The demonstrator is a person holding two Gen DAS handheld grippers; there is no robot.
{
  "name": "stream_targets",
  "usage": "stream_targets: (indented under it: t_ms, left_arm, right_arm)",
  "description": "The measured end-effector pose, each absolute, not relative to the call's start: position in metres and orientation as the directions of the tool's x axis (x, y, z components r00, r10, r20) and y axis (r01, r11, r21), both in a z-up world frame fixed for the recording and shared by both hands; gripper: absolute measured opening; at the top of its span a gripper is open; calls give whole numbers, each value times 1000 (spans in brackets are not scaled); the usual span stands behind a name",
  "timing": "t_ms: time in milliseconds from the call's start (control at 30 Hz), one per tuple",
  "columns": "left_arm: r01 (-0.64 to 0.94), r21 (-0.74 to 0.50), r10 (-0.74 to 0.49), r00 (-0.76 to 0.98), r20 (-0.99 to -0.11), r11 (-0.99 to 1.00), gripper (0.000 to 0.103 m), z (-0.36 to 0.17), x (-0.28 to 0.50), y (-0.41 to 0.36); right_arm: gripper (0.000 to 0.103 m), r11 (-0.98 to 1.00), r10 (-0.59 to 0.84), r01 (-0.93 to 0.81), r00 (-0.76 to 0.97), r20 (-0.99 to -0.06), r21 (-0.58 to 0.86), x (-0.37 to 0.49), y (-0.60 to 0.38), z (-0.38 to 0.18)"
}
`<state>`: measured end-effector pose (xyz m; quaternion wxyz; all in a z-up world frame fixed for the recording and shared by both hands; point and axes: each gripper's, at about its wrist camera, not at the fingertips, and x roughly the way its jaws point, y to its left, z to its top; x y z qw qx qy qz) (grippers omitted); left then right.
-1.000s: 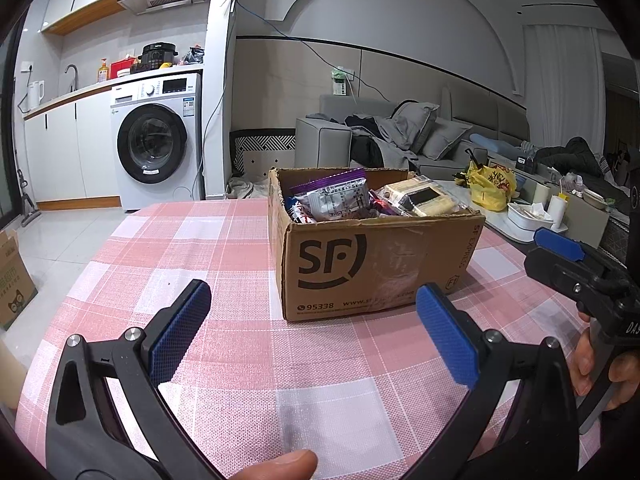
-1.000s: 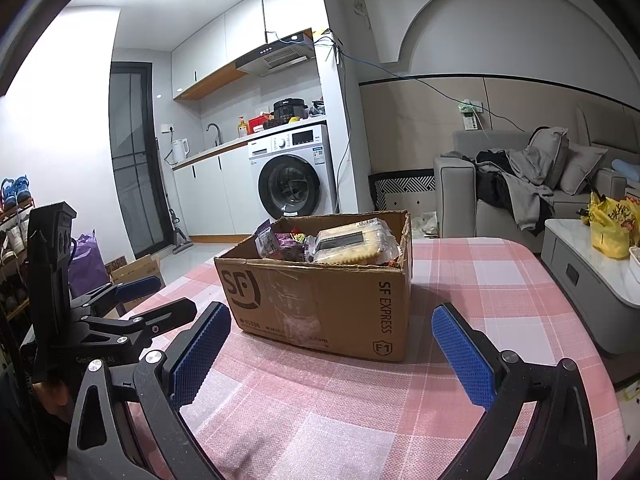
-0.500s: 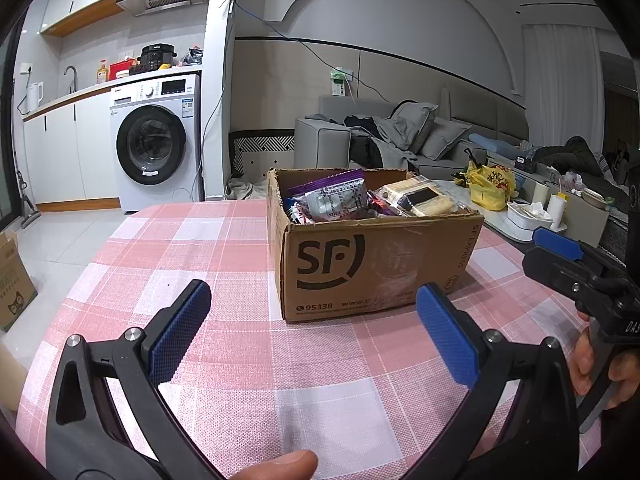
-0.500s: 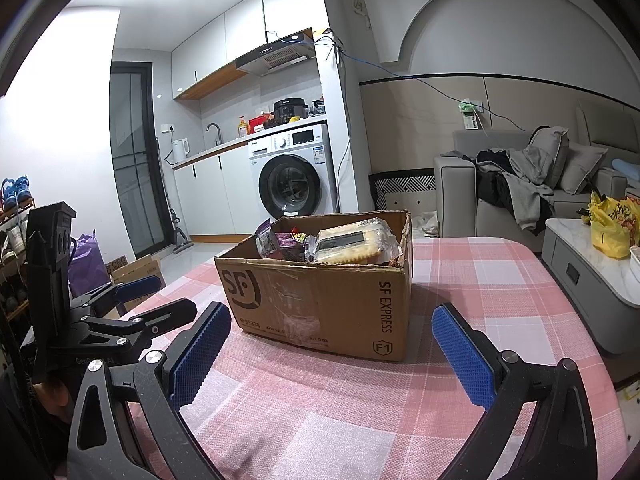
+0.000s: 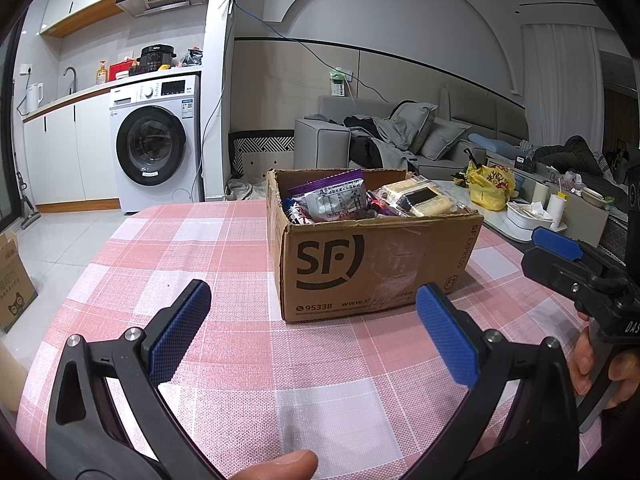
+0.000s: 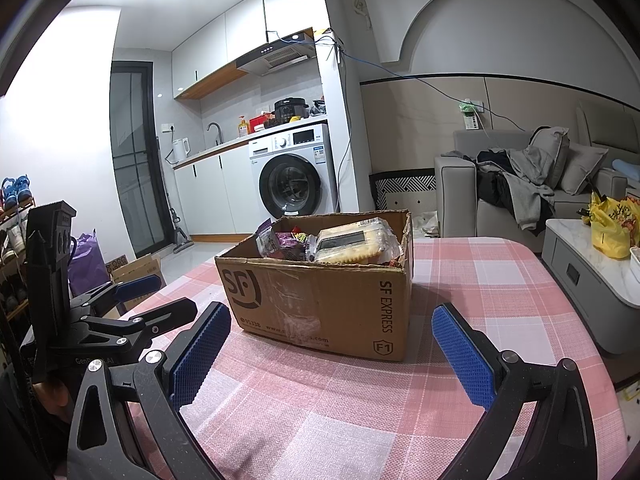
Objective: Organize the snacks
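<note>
On the pink checked tablecloth (image 5: 224,248), seen from the left wrist, sits an open cardboard box (image 5: 372,264) marked SF, and it's packed with snacks: a purple-edged packet (image 5: 332,184) leaning on a grey printed pouch (image 5: 340,202), with a clear pack of pale biscuits (image 5: 420,198) towards the right. The left gripper (image 5: 314,330) hangs just short of the box, its blue pads (image 5: 180,330) spread wide with nothing between them. Off to the right edge, the right gripper (image 5: 560,252) pokes in, a hand (image 5: 592,368) wrapped round its handle. Behind, a washing machine (image 5: 154,142) and a grey sofa (image 5: 396,140).

Over to the right wrist view: same box (image 6: 320,300), now corner-on, SF EXPRESS down its side, the biscuit pack (image 6: 352,244) riding on top of the pile. The right gripper (image 6: 332,354) is fully released too, blue pads (image 6: 462,354) flanking the box from a little way back, touching nothing. At the left edge the left gripper (image 6: 132,300) shows side-on, fingers parted. A yellow bag (image 6: 610,228) rests on the side table at far right.
</note>
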<state>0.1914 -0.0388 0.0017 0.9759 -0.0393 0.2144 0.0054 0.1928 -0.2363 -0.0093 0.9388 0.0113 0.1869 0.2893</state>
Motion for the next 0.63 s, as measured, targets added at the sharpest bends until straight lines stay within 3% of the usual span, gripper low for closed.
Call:
stream_targets:
  t_ms: [633]
  left_arm:
    - [-25,-74,-8,909,-416,997,102,1,191,-39]
  right_arm:
    - [103,832,547,-539,762,-345,129,193,-236,-9]
